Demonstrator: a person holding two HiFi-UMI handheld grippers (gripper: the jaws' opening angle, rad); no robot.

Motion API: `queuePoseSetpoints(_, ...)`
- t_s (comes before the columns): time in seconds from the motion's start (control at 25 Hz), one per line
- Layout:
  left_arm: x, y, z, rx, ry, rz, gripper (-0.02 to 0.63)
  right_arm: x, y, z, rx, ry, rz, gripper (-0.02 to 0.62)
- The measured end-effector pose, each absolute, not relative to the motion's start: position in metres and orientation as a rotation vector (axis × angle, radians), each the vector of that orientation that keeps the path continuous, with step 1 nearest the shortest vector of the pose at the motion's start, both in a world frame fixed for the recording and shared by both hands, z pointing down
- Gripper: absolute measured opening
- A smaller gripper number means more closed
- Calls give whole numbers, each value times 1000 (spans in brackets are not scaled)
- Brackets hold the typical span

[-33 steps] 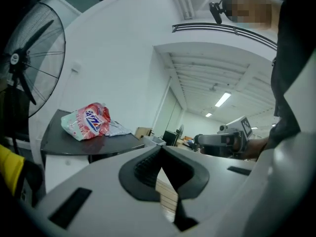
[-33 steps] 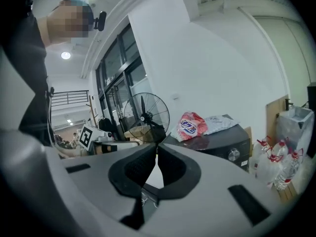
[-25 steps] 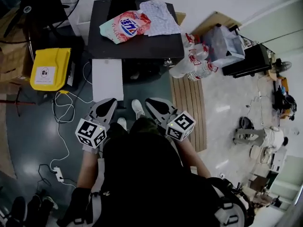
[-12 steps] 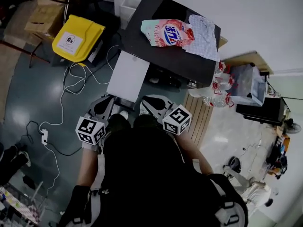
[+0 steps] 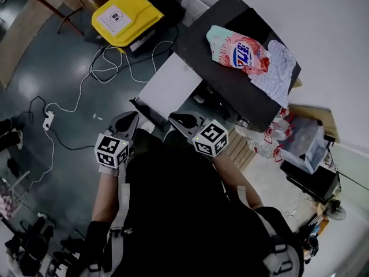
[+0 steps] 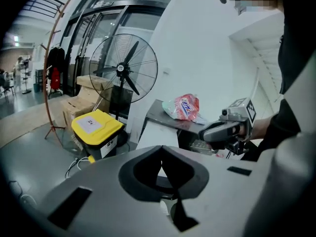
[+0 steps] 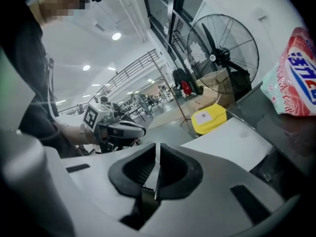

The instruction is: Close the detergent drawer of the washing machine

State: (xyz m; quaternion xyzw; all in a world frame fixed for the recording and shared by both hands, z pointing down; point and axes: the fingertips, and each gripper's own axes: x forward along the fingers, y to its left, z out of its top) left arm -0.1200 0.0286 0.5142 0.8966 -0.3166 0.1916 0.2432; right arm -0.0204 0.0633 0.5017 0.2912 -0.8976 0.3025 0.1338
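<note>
Moved up and right in the head view since a second ago, the white washing machine (image 5: 173, 85) sits beside a dark table (image 5: 230, 79). Its drawer (image 5: 144, 109) seems to stick out just by the left gripper (image 5: 131, 119). That one and the right gripper (image 5: 176, 120) are squeezed closed, holding nothing.

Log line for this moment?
left gripper: jaws shut, empty | right gripper: jaws shut, empty | washing machine: untouched | detergent bag: on its top
</note>
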Motion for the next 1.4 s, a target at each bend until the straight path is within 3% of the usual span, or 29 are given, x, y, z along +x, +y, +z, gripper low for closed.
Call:
queuePoseSetpoints(0.52, -143, 46, 566, 2310, -1040, 720, 11, -47, 78, 553, 528, -2533, 885, 29)
queuePoseSetpoints(1.4, -134, 34, 650, 2374, -576, 975, 12, -63, 103, 613, 874, -2305, 1008, 113)
